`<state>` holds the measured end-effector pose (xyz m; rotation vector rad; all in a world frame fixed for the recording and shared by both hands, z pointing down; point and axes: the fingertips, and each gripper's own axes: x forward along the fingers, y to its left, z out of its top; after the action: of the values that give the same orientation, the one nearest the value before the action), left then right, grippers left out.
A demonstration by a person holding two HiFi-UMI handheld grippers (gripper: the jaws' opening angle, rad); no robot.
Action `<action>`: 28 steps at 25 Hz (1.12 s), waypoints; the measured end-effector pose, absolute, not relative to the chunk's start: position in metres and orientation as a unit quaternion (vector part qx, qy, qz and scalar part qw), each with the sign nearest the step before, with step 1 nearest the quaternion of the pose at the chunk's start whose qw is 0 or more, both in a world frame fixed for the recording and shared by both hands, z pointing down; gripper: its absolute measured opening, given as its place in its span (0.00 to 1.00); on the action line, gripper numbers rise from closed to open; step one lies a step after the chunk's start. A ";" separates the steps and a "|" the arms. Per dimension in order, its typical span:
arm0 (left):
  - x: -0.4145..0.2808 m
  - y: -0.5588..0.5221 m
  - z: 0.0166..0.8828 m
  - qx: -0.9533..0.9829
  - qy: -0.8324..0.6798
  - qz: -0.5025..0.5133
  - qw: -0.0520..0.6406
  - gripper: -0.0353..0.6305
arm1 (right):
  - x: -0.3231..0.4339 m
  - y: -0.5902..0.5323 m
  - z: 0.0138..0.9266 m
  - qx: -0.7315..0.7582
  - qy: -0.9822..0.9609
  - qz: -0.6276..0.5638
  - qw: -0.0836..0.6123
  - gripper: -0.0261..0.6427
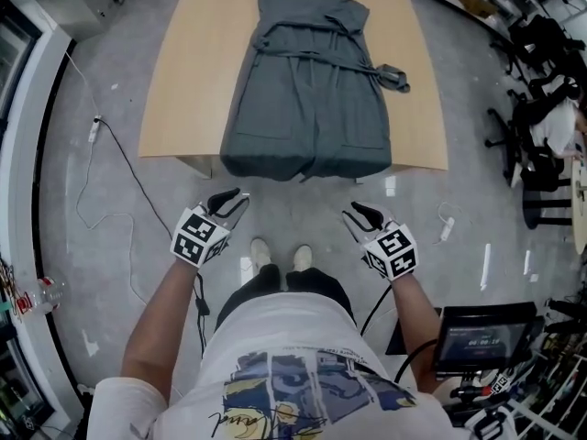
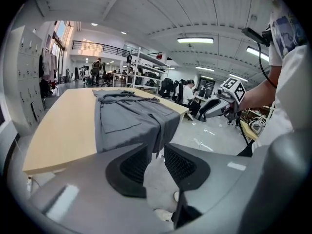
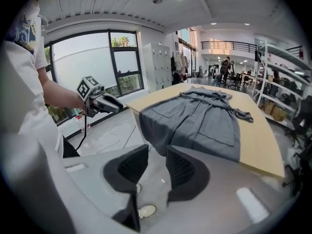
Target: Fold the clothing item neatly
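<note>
Across the pale worktop (image 1: 193, 81) the grey dress (image 1: 312, 90) lies spread flat, its hem drooping over the near edge — likely an easy first pinch. Your left tool (image 1: 231, 200) and right tool (image 1: 359, 212) hover short of it, jaws slightly apart, gripping nothing.

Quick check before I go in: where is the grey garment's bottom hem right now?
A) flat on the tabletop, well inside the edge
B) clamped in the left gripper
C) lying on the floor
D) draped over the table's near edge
D: the grey garment lies spread on the table, and its hem hangs past the near edge. The left gripper and right gripper are both clear of it and empty.
</note>
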<state>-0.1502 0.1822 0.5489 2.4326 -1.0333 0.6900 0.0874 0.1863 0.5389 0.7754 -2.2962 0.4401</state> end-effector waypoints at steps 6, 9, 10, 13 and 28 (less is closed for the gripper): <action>-0.168 0.186 0.584 0.842 -0.404 0.258 0.248 0.28 | 0.140 0.187 0.589 0.322 -0.859 0.212 0.336 0.20; -0.173 0.177 0.606 0.828 -0.417 0.265 0.266 0.31 | 0.172 0.179 0.616 0.339 -0.846 0.236 0.338 0.20; -0.174 0.172 0.614 0.823 -0.420 0.269 0.272 0.33 | 0.180 0.174 0.624 0.343 -0.843 0.241 0.337 0.20; -0.187 0.163 0.640 0.807 -0.427 0.286 0.292 0.36 | 0.192 0.160 0.649 0.348 -0.838 0.256 0.334 0.23; -0.215 0.113 0.723 0.765 -0.444 0.332 0.328 0.55 | 0.232 0.079 0.751 0.348 -0.820 0.282 0.357 0.43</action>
<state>-0.2154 0.1134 0.7230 2.0028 -1.1639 0.8696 0.2316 0.0794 0.7505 0.8972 -2.1167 0.7280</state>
